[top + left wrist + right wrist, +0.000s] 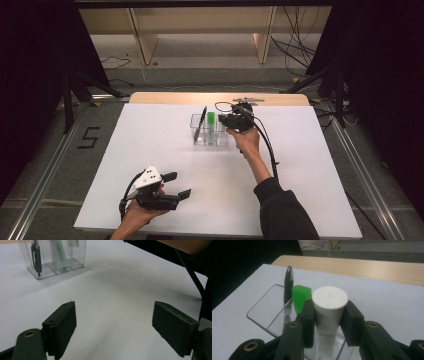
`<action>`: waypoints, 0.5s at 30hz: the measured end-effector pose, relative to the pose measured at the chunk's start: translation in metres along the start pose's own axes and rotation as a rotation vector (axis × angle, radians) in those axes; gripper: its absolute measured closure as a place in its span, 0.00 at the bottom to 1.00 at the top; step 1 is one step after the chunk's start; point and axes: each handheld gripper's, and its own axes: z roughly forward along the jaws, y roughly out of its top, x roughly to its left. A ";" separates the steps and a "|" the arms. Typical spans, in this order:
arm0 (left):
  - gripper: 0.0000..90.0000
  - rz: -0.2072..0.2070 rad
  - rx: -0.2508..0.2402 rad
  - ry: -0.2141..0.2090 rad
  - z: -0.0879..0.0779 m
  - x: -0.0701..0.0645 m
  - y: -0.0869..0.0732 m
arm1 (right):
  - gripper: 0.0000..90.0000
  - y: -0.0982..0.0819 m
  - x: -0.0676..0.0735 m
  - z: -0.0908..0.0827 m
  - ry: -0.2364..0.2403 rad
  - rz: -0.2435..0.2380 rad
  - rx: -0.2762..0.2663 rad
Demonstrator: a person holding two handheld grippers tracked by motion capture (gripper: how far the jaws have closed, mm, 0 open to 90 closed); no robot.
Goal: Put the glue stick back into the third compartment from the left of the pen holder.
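A clear plastic organizer [198, 141] with compartments stands at the far middle of the white table. A black pen [288, 285] leans in one compartment, and a green-capped tube [300, 297] stands beside it. My right gripper [329, 312] is shut on a white tube [329, 300], pads pressed on both sides just below its cap. The tube is upright with its lower end inside the organizer [262, 307]. In the high view the right gripper [231, 120] is at the organizer's right end. My left gripper [177, 185] rests near the front left, open and holding nothing [113, 322].
The white table top [300, 165] has a wooden strip [165, 97] along its far edge. The right gripper's cable [270, 150] trails along the forearm. Black stand legs [75, 85] and loose cables [295, 50] are on the floor beyond the table.
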 end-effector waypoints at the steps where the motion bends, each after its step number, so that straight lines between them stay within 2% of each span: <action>1: 0.21 -0.002 0.000 -0.002 0.000 0.000 0.000 | 0.74 -0.001 0.000 0.000 0.000 -0.004 0.006; 4: 0.21 -0.007 -0.002 -0.002 0.000 -0.001 0.000 | 0.70 -0.001 0.000 -0.002 0.001 -0.011 0.005; 5: 0.21 -0.001 0.003 -0.001 0.000 0.000 0.000 | 0.63 0.000 0.000 -0.005 0.012 -0.001 -0.007; 6: 0.21 -0.001 0.003 -0.001 0.000 0.000 0.000 | 0.61 0.001 0.001 -0.007 0.015 0.001 -0.013; 15: 0.21 0.002 0.008 -0.002 0.000 0.000 0.000 | 0.51 0.000 0.001 -0.026 0.021 -0.009 -0.040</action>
